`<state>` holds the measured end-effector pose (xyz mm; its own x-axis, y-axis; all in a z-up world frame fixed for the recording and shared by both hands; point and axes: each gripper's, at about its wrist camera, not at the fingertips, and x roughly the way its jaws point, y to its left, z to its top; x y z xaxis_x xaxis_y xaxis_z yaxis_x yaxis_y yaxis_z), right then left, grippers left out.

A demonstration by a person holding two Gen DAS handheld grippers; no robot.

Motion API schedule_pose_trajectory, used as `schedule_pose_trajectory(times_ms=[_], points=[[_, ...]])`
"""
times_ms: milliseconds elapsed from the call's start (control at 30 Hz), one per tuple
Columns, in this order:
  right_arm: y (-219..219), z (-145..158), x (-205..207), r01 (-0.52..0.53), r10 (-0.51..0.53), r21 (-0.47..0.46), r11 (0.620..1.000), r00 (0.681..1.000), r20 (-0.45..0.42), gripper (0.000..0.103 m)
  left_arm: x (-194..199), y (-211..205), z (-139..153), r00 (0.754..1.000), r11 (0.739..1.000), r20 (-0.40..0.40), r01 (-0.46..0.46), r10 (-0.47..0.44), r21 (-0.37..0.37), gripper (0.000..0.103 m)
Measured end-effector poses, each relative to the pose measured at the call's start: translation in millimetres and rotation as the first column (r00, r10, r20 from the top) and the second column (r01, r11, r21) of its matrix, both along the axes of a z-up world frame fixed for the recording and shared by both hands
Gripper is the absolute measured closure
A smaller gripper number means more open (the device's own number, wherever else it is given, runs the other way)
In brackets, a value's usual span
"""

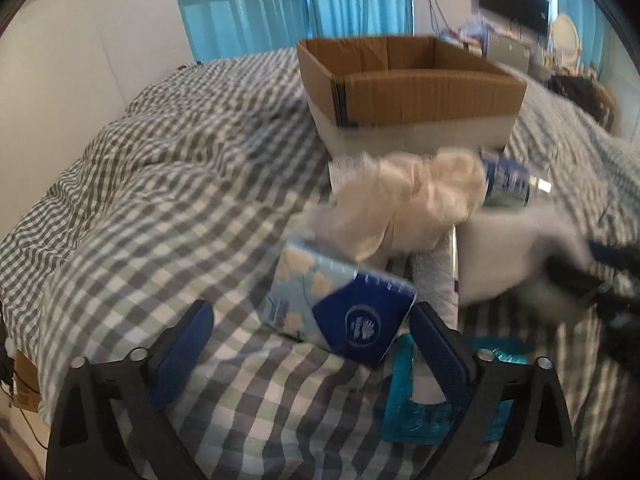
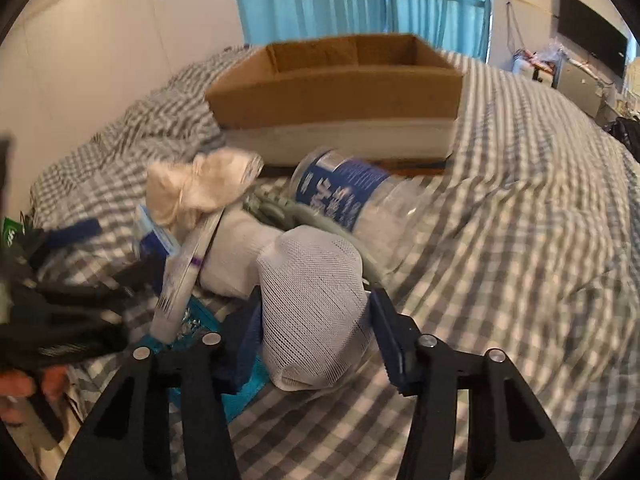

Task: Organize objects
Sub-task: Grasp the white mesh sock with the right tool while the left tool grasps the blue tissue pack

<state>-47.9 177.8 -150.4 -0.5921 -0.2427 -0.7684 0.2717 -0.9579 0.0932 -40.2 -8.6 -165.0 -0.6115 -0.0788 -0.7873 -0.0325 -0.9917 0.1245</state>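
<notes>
Right tool (image 2: 314, 332) pinches a white mesh-wrapped bundle (image 2: 312, 304) on the bed (image 2: 520, 240), a plastic bottle (image 2: 352, 200) just beyond. Left tool (image 1: 312, 344) is spread, tissue pack (image 1: 340, 312) between its fingers; only this view shows the pack's blue face. Cardboard box (image 1: 420, 92) behind.

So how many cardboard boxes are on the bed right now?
1: an open brown cardboard box sits on the grey checked bedspread beyond the clutter. Others may be out of view.

White mesh bundle (image 2: 312, 312) sits between the right hand-held gripper (image 2: 314, 344) pads, seemingly touching; cardboard box (image 2: 336, 92) beyond.
</notes>
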Motion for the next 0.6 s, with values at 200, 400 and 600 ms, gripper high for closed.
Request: schedule_pose_trajectory(times_ms=[200, 400, 600], points=[[36, 24, 8, 0.025, -0.027, -0.035, 0.999, 0.998, -0.056, 0.053, -18, -2, -8, 1.000, 1.000, 0.027, 0.009, -0.009, -0.002, 0.004], [63, 29, 8, 0.089, -0.093, -0.051, 0.995, 0.993, -0.073, 0.053, -37, 3, -20, 0.997, 0.999, 0.063, 0.033, -0.033, 0.006, 0.025], [60, 24, 1, 0.081, -0.083, -0.032, 0.996, 0.994, -0.065, 0.053, -30, -3, -12, 0.999, 0.994, 0.037, 0.017, -0.021, 0.109, 0.072]])
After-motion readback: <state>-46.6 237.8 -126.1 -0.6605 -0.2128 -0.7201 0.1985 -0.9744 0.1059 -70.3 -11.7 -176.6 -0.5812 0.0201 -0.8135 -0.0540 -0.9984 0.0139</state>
